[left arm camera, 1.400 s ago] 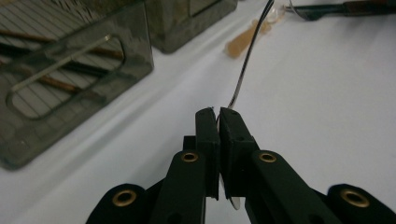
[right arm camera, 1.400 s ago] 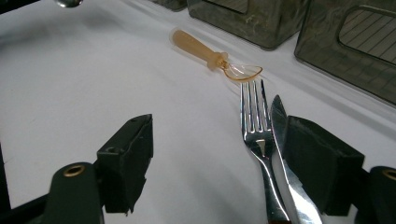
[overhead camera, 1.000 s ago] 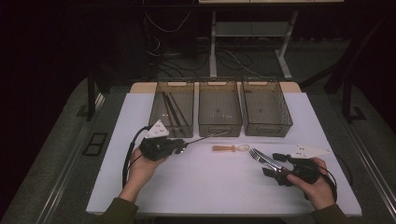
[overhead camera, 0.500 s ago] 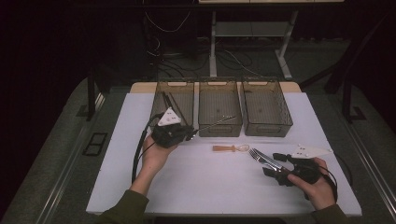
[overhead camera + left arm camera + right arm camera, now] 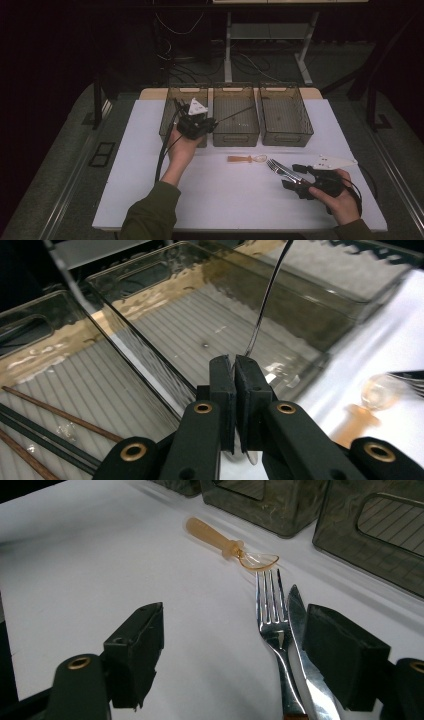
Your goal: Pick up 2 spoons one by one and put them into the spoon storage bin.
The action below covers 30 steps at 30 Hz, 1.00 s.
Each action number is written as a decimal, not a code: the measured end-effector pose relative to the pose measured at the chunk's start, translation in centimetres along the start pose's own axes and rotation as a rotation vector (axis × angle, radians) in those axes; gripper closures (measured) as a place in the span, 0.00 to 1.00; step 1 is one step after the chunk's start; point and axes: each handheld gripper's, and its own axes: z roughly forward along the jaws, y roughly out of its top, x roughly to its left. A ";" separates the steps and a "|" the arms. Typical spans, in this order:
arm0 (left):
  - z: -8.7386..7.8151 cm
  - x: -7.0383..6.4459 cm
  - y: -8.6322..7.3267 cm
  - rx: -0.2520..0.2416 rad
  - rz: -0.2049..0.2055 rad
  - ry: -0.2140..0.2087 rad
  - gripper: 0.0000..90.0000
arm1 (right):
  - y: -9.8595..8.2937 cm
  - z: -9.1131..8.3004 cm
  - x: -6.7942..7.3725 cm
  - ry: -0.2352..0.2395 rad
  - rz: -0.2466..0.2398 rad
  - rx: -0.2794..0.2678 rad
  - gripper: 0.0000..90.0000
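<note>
My left gripper is clamped on a thin dark utensil handle, its jaws pressed together around the lower end, and I hold it up over the near wall between the left bin and the middle bin. The slender stem runs up and away from the jaws, out over the middle bin's ribbed floor; its far end I cannot make out. In the left bin lie several chopsticks, dark and reddish brown, on the bottom.

My right gripper rests low on the white bench at the right, jaws wide apart. Between them, close to the right jaw, lie a steel fork and a table knife, side by side and touching, tips pointing toward the bins. Just beyond the fork's tines lies a small amber plastic spoon, near the front of the right bin
</note>
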 end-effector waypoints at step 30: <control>5.3 0.4 1.5 0.087 -0.061 0.083 0.77 | 0.1 -0.2 0.1 0.009 -0.004 -0.009 0.28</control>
